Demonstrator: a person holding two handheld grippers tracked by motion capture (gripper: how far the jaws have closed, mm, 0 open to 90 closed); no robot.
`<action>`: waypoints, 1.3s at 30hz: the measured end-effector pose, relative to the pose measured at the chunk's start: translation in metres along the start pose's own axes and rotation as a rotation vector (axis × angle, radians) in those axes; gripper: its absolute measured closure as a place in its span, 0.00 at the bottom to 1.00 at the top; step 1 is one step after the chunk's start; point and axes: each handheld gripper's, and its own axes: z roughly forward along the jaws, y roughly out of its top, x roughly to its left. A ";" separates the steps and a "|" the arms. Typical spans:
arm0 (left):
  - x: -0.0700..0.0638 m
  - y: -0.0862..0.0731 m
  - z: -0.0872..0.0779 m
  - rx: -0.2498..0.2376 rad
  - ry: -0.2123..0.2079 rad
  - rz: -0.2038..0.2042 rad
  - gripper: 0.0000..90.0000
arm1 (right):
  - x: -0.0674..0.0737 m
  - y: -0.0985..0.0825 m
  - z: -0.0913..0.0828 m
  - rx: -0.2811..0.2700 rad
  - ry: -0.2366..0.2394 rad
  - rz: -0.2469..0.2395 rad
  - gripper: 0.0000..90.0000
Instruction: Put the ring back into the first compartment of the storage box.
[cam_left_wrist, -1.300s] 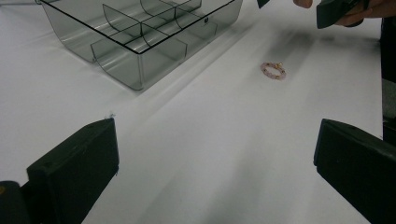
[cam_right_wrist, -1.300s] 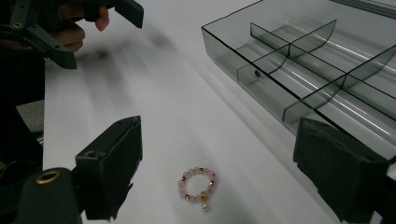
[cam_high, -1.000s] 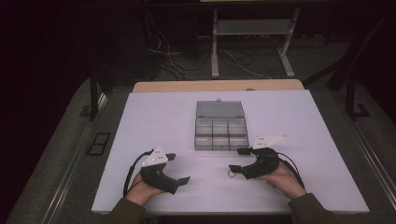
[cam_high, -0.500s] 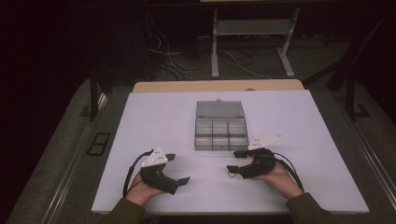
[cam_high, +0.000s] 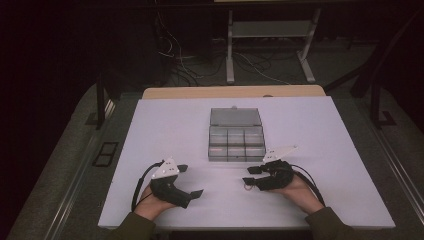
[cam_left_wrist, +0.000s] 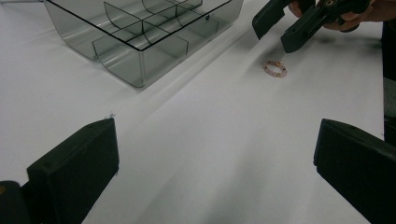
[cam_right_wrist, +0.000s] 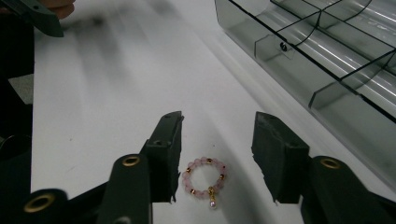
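1. Since the earlier picture, my right gripper (cam_right_wrist: 217, 156) has been closing its fingers (cam_right_wrist: 163, 149). They stand closer together than a second ago, though both hands sit in the same spots on the white desk (cam_high: 175, 125).

2. The small pink bead bracelet with gold bits and a tiny hanging charm (cam_right_wrist: 204, 183) lies flat on the desk, between the right fingers. They do not pinch it yet. There is a gap on each side.

3. The bracelet is thin and flat. I think the fingers could slide over the top of it and meet with nothing caught.

4. The beads are round and smooth. If I squeeze just one edge, the ring could pop out and skid across the desk.

5. If the fingertips press hard on the desk, they may scrape and push the bracelet away.

6. The clear grey plastic box with small compartments (cam_high: 236, 141) stands near, past the right gripper, with its lid open. If I lift the bracelet by one bead, it may swing and fall next to the box, or land in the wrong compartment.

7. My left gripper (cam_high: 186, 181) rests on the desk well apart from the bracelet. Its fingers are spread wide with nothing in them, so it cannot help catch a slip.
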 end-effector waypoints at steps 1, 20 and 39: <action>0.000 0.000 0.000 0.000 0.000 -0.001 0.00 | 0.000 0.000 0.000 0.005 -0.001 0.000 0.63; 0.000 0.000 0.000 0.001 0.002 0.003 0.00 | 0.001 -0.003 0.007 0.090 -0.035 -0.030 0.83; -0.001 0.000 0.000 -0.002 0.005 0.007 0.00 | 0.003 -0.005 0.011 0.129 -0.056 -0.065 0.91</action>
